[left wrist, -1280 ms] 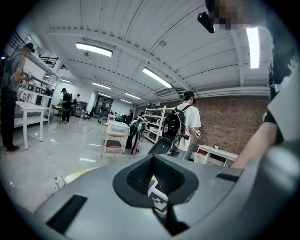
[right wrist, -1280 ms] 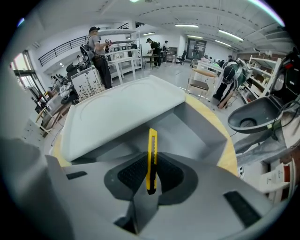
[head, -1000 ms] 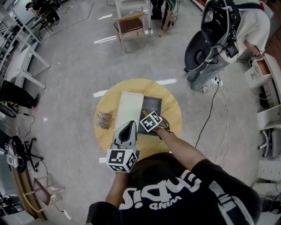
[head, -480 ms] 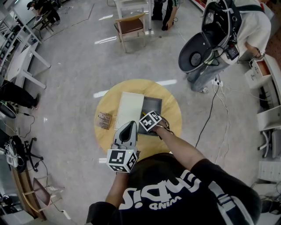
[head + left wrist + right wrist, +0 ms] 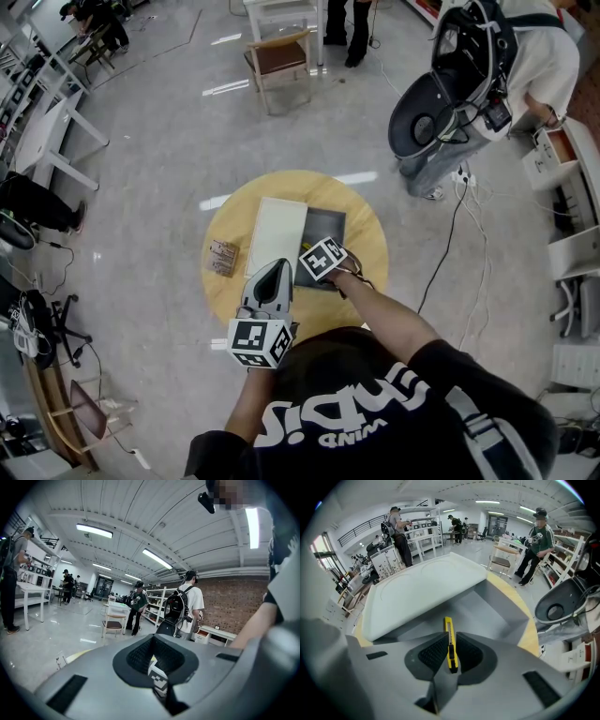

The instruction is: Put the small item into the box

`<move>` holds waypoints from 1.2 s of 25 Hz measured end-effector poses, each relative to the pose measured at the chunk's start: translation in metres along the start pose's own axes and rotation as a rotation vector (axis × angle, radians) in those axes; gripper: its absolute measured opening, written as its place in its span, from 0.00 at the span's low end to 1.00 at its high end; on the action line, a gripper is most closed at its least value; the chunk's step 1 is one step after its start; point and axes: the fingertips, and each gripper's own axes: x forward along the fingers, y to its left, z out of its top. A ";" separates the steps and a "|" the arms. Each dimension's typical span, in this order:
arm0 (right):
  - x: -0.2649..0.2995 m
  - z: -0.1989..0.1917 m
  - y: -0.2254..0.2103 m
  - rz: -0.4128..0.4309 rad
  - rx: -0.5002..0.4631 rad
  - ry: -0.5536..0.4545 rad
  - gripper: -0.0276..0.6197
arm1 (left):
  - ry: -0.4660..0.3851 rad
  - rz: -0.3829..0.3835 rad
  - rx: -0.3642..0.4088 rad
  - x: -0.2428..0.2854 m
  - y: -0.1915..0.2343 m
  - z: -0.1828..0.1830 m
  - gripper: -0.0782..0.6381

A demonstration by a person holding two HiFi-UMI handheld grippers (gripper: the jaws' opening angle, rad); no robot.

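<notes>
A yellow utility knife (image 5: 448, 629) is pinched upright between the pads of my right gripper (image 5: 450, 644), its tip poking out past them. That right gripper (image 5: 323, 260) hovers over the near edge of the open grey box (image 5: 330, 228) on the round yellow table (image 5: 370, 246). In the right gripper view the box's inside (image 5: 487, 604) lies just ahead and below the knife. The white lid (image 5: 276, 234) lies flipped to the left of the box. My left gripper (image 5: 271, 277) hangs shut and holding nothing over the table's near edge, beside the lid.
A small wooden item (image 5: 222, 256) lies on the table's left side. Beyond the table stand a chair (image 5: 277, 54) and a person with a backpack (image 5: 469, 66). A cable (image 5: 450, 234) trails on the floor at the right.
Both grippers have stayed almost still, the knife held over the box. The person with the backpack has shifted slightly.
</notes>
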 end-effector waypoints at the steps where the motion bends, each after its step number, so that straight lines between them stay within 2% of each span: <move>1: -0.003 0.002 0.000 0.005 0.011 -0.016 0.11 | 0.000 0.001 -0.001 0.000 0.001 0.000 0.12; 5: -0.017 0.012 -0.005 0.009 0.043 -0.092 0.07 | 0.003 -0.001 -0.002 0.000 0.002 0.000 0.12; 12: -0.061 0.023 -0.005 0.024 0.029 -0.226 0.06 | 0.004 -0.011 -0.005 0.003 -0.004 -0.003 0.12; 17: -0.111 0.032 -0.007 0.029 0.047 -0.390 0.06 | 0.003 -0.016 -0.003 0.001 -0.007 -0.003 0.12; 26: -0.207 0.016 -0.012 0.043 0.161 -0.633 0.06 | 0.010 -0.024 -0.004 0.002 -0.010 -0.006 0.12; 30: -0.241 0.005 -0.012 0.019 0.177 -0.730 0.06 | 0.013 -0.034 -0.003 0.000 -0.017 -0.006 0.12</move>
